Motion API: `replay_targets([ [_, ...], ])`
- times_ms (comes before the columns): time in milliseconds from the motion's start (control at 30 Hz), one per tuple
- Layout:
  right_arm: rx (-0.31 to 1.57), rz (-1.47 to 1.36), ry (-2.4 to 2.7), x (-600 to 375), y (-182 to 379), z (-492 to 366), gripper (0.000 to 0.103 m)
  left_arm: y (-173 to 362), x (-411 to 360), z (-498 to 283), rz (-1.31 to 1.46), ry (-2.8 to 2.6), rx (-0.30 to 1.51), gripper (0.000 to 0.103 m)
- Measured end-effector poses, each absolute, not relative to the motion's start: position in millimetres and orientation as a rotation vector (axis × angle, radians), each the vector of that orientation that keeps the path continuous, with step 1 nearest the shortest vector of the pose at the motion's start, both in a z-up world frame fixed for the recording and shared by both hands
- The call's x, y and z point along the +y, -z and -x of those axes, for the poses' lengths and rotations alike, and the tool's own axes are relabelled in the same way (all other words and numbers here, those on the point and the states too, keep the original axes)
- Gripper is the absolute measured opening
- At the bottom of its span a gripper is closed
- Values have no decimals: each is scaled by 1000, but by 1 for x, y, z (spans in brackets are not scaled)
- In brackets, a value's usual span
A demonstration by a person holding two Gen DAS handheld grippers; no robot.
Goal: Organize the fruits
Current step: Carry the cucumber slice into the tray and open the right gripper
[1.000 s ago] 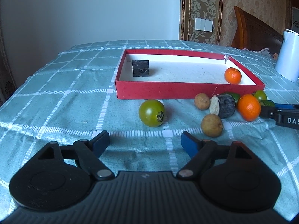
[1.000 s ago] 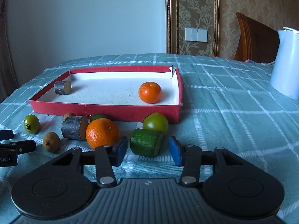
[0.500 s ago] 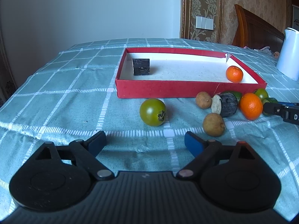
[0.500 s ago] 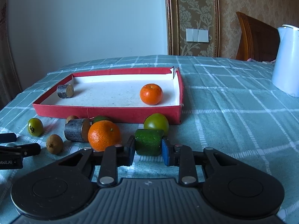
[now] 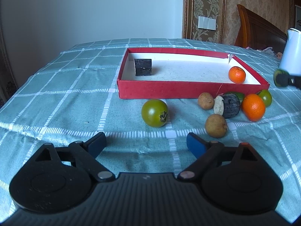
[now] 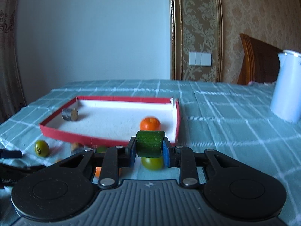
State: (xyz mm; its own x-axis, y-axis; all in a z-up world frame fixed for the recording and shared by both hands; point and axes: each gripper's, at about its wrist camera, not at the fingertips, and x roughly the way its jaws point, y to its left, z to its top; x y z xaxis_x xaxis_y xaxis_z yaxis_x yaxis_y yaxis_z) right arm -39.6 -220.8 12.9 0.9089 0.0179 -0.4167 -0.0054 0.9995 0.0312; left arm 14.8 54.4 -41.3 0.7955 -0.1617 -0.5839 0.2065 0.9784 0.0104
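Your right gripper (image 6: 149,149) has its jaws closed on the green cylinder (image 6: 150,144), lifted off the tabletop (image 6: 225,124); its long axis runs left-right across the jaws, flat ends against the pads, and it hangs in front of the near right corner of the red tray (image 6: 56,130). From your left view the same piece shows at the far right edge (image 5: 280,77), level with the tray's right wall. Your left gripper (image 5: 146,143) has jaws wide open, holding nothing, low over the tabletop and pointing at a green tomato (image 5: 154,115) with its stem facing you. Count in the left view: in the tray (image 5: 169,91), 1 dark block (image 5: 143,67) at the back left and 1 small orange (image 5: 237,74) at the right. On the cloth in front of the tray: 2 green tomatoes, the second one (image 5: 265,98) behind a big orange (image 5: 253,107); 2 brown round fruits, one (image 5: 206,101) near the tray wall and one (image 5: 216,125) closer to you; 1 dark cylinder (image 5: 228,104) lying on its side, pale cut end facing left; 1 more green piece (image 5: 237,95) half hidden behind it. So 2 oranges in all. White kettle (image 5: 292,52) at the right. Writing: some white letters on your left gripper's body at the left edge of the right view, too blurred to read.
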Motion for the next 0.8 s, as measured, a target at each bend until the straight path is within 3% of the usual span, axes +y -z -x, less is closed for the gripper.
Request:
replay_targets([
  [333,421,47,-100,-194,-26,-23,27,41,56,-16,-75,197,620,92],
  [800,617,58,-125,-173,15,-109,27,41,55,-15,-75,197,620,92],
])
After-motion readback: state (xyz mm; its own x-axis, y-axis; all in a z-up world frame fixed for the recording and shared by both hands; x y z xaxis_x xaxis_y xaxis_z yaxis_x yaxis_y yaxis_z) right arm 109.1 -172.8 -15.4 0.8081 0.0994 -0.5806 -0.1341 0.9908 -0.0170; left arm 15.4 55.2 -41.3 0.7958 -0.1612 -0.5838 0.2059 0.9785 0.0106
